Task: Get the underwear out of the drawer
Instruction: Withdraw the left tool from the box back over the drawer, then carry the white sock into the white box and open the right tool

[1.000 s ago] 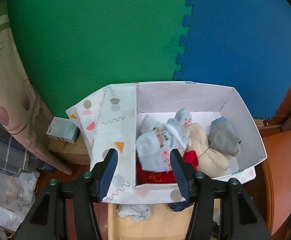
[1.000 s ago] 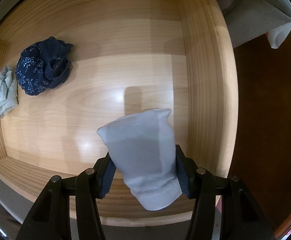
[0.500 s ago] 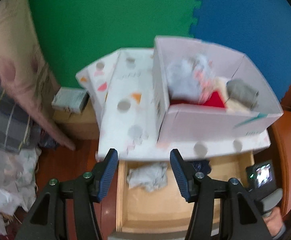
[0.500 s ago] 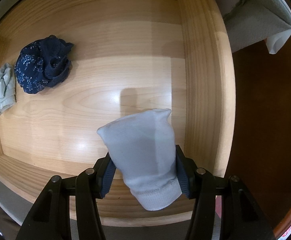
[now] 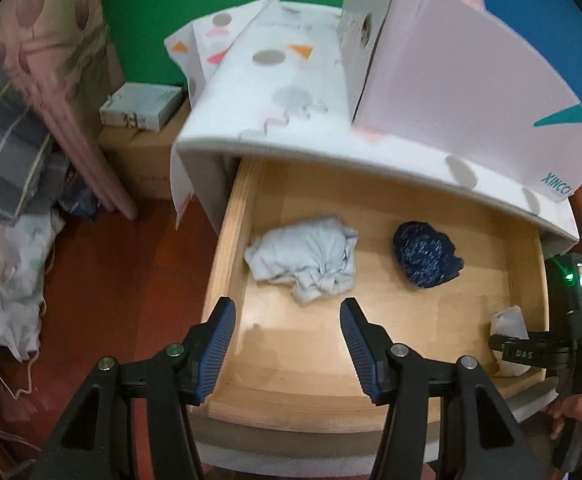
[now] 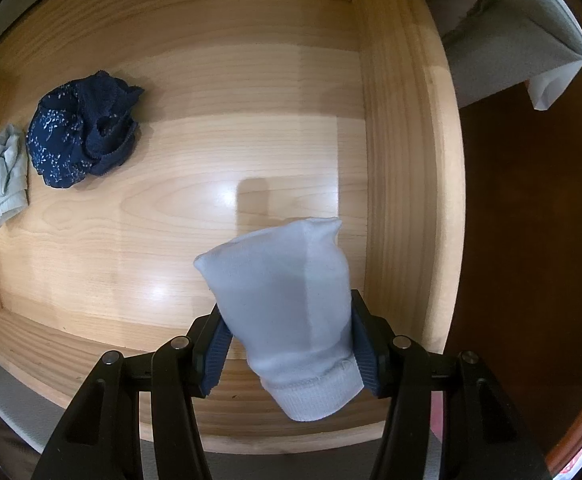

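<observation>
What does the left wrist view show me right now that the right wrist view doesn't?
Only the left wrist view: the open left gripper with nothing between its fingers, the patterned white box on top of the cabinet, and the green wall mat.

Only the right wrist view: the right gripper shut on a pale blue garment, close up.

Both: the wooden drawer, the dark blue underwear and the crumpled light grey underwear lying beside it.

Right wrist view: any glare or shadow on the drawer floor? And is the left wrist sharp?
Right wrist: bright glare patches on the wooden drawer floor, and a dark shadow just above the pale garment held in the right tongs. Left wrist: soft motion blur, strongest on the white patterned box; strong fisheye bending at the edges.
</observation>
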`<control>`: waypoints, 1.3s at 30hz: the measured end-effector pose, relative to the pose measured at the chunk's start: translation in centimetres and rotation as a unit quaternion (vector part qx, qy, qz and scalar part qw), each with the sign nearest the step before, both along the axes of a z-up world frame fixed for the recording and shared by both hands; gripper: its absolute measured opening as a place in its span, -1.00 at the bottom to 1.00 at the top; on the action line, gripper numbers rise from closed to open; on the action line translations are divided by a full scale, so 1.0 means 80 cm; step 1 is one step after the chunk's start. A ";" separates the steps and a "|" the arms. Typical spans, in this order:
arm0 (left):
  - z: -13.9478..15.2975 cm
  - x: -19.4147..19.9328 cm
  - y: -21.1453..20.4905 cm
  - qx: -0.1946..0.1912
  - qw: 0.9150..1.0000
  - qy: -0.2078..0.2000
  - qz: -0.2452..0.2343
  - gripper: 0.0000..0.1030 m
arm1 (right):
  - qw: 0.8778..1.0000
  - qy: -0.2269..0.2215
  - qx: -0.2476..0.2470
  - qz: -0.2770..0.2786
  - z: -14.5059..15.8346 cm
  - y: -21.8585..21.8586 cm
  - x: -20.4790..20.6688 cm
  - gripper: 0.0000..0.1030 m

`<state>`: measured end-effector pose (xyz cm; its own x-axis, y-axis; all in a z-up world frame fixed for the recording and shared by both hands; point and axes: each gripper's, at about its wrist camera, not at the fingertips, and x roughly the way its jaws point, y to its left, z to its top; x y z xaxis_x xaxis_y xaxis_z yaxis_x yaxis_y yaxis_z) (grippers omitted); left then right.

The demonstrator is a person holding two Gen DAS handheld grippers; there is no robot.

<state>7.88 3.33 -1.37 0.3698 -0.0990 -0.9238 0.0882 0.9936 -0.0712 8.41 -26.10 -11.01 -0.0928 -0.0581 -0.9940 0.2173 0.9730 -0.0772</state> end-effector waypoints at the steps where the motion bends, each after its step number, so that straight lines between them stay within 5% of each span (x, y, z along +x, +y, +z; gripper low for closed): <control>1: -0.004 0.000 0.001 -0.004 1.000 0.003 0.001 0.08 | 1.000 -0.001 -0.001 0.000 0.001 0.000 0.000 -0.01; 4: -0.016 -0.002 0.000 -0.011 1.000 0.017 0.005 0.08 | 1.000 -0.003 0.000 0.000 0.000 0.001 -0.002 -0.01; 15: -0.001 -0.015 0.003 0.034 0.998 -0.048 0.024 0.08 | 1.000 -0.007 0.004 -0.001 -0.001 -0.011 -0.004 -0.01; 27: 0.006 -0.019 0.007 0.041 0.997 -0.069 0.020 0.08 | 0.997 -0.063 0.022 0.025 0.024 -0.007 -0.003 -0.01; 39: 0.005 -0.017 0.019 0.027 0.997 -0.063 0.037 0.08 | 0.988 -0.134 0.037 0.062 0.140 0.005 -0.017 -0.01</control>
